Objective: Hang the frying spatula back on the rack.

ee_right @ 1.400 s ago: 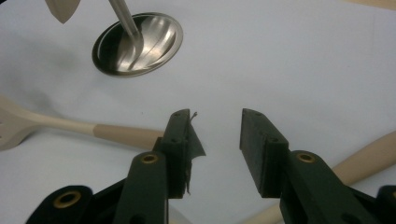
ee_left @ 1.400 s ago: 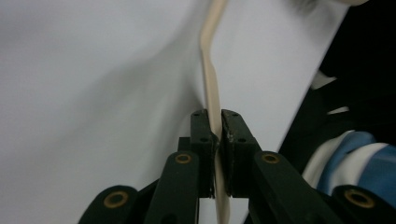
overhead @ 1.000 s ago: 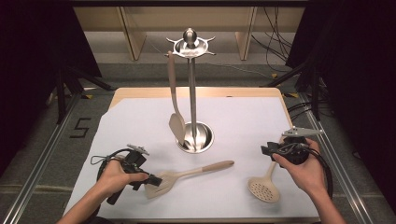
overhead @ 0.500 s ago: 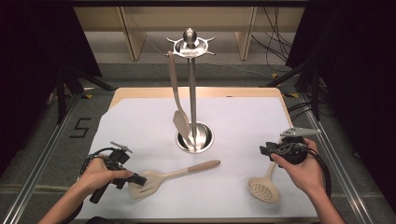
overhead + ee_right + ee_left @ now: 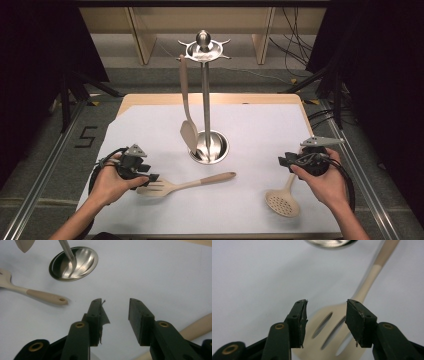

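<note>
Jaws of the left gripper (image 5: 325,323) have just been opening and now stand spread above the slotted spatula (image 5: 332,332), whose pale blade lies between them untouched on the white table cover (image 5: 250,130). A second ago the blade was pinched; the spatula now looks set down and released. Its smooth tan handle points toward the polished steel utensil stand (image 5: 205,100), where a beige spoon (image 5: 186,107) hangs. The right gripper (image 5: 115,321) hovers with jaws apart beside a perforated skimmer (image 5: 282,201).
</note>
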The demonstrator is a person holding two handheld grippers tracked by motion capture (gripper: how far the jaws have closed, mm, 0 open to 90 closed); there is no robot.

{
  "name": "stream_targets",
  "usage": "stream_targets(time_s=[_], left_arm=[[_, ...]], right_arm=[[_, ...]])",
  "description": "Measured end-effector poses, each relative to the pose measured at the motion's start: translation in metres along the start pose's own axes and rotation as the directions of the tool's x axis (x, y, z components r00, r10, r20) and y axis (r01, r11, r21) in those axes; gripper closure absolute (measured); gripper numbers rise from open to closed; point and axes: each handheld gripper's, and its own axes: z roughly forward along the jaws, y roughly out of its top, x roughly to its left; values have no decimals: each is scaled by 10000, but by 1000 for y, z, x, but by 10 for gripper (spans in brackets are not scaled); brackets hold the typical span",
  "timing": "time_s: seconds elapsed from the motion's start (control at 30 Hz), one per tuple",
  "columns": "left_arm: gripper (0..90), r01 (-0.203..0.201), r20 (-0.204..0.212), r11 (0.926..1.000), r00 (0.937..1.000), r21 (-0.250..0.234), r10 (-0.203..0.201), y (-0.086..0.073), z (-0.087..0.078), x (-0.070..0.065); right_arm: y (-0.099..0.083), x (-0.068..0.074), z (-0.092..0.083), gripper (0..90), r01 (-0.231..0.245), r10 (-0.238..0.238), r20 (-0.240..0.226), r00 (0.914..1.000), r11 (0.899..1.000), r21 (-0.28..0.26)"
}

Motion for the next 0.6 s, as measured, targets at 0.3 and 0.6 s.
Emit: stream_targets(time_s=[0.3,0.6], left_arm=[[609,-2145,776,9766,9740,132,2129,34,21,-43],[642,-2926,1907,9460,9454,1397,2643,40,59,-50]], right_arm=[[0,1,1,642,-48,48,-17,10000,10000,57],[-1,3,1,642,-333,335,-106,9994,9992,216]])
